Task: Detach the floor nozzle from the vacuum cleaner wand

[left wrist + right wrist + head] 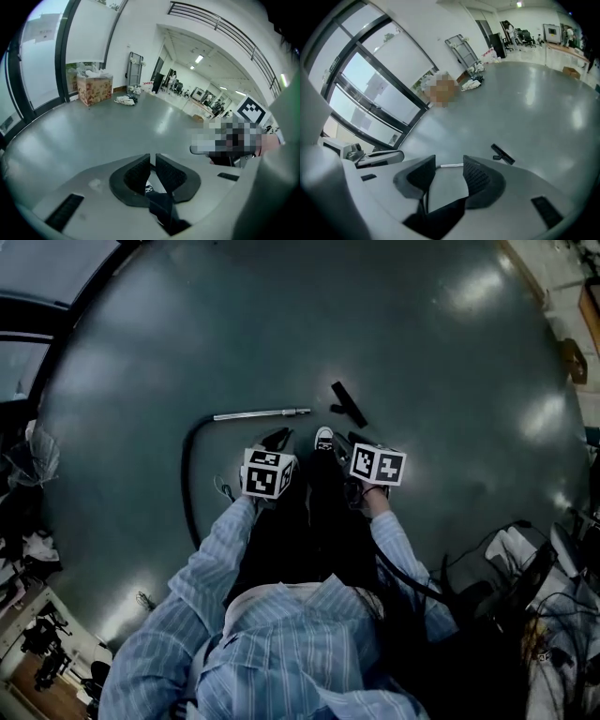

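The grey floor (422, 352) carried a black hose (190, 474) that ran to the metal wand (262, 414). The floor nozzle (349, 404) lay detached, near the wand's tip but apart from it. The right gripper (449, 176) stood open and empty. The left gripper (153, 171) was almost closed on nothing.

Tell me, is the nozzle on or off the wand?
Off. The nozzle lies on the floor, apart from the wand, with bare floor between them.
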